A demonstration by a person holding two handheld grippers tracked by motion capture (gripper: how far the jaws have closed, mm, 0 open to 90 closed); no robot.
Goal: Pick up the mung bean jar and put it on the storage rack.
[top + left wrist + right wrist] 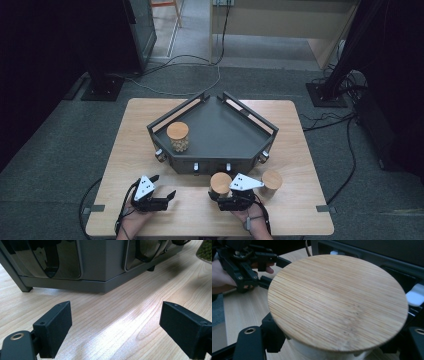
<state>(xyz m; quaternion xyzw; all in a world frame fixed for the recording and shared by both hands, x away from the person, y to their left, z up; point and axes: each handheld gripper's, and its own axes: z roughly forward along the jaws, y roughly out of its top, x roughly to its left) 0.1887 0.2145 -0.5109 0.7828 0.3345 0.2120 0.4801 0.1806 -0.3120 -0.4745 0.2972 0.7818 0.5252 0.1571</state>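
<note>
1. We looked for labels or writing and could read none on the jars or the dark tray (pixel 215 131).
2. The left tool (pixel 164 187) sat on the wooden surface (pixel 130 145) with its jaws wide apart, gripping nothing.
3. The right tool (pixel 218 197) was clamped on the wooden-lidded jar (pixel 337 302) just before the tray's front; the lid hid its contents from us.
4. A second jar (pixel 271 181) stood just right of it, a third (pixel 178 136) inside the tray's left corner.
</note>
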